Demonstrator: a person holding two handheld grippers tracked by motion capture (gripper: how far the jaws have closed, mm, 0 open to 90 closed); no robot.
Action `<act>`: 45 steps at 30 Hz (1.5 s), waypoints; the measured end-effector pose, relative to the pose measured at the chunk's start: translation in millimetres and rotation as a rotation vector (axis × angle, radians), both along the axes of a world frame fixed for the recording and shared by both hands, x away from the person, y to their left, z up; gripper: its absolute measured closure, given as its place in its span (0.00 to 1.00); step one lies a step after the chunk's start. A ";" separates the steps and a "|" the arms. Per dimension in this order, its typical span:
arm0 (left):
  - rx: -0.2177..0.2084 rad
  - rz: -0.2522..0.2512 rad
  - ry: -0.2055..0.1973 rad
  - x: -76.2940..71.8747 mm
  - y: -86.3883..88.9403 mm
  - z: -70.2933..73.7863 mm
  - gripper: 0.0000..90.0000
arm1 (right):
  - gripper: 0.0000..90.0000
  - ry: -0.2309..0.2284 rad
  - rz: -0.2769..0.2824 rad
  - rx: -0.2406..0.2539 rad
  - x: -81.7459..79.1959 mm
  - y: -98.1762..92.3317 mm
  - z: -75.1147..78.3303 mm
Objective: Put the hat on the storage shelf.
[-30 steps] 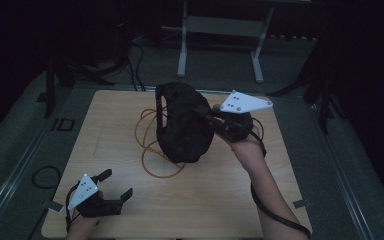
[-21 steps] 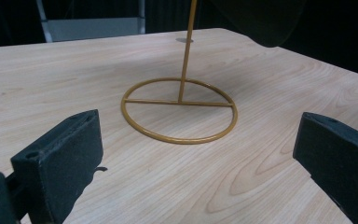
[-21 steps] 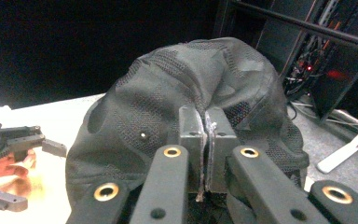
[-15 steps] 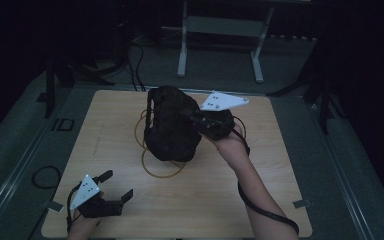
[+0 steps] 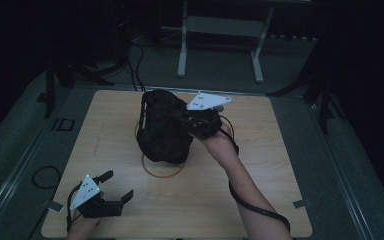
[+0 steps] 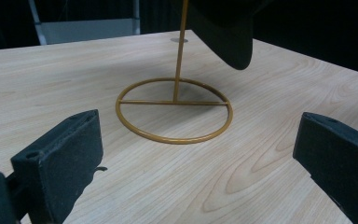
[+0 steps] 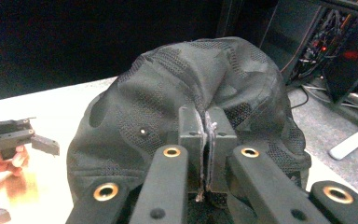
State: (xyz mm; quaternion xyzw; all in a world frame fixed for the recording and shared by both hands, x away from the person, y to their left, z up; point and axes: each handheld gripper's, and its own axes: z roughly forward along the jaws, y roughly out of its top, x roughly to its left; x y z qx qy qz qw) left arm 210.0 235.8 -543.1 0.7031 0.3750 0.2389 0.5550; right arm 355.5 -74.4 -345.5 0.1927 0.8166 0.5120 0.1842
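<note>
Bare table point(image 5: 260, 165) flanks the stand point(image 6: 174, 109) and cap point(image 5: 162, 127).

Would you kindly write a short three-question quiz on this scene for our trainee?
1. True or false: the right gripper is shut on the black cap.
2. The gold wire stand has a base shaped like: A) a square, B) a ring, C) a triangle.
3. Fill in: the left gripper is ____, near the wooden table's front-left corner.

Key: 1 true; 2 B; 3 open.
</note>
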 end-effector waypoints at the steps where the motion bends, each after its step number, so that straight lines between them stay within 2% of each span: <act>1: 0.002 0.001 0.001 0.1 0.2 -0.1 0.02 | 0.97 -0.002 0.001 -0.001 0.4 1.1 -1.0; 11: -0.010 -0.002 0.005 -0.4 1.5 -1.1 0.02 | 0.94 0.000 0.006 -0.006 1.9 10.9 -7.3; 14: -0.013 -0.005 0.005 -0.5 1.9 -1.2 0.02 | 0.87 -0.006 0.009 -0.012 2.8 12.6 -9.5; 18: -0.015 -0.006 0.006 -0.3 2.4 -1.5 0.02 | 0.75 0.020 0.026 0.004 4.8 13.1 -11.9; 21: -0.013 -0.006 0.007 -0.2 2.2 -1.7 0.02 | 0.69 0.025 0.031 -0.005 4.8 13.3 -11.1; 34: -0.011 -0.014 0.013 -0.7 0.1 -2.3 0.02 | 0.57 0.027 0.032 0.007 -1.7 6.2 -6.4; 41: -0.010 -0.017 0.015 -0.6 -1.1 -3.4 0.02 | 0.44 0.043 0.039 0.009 -5.6 -1.5 -9.3; 45: 0.007 -0.020 0.015 -0.6 -2.1 -4.1 0.02 | 0.36 0.059 0.049 0.019 -7.3 -7.2 -11.5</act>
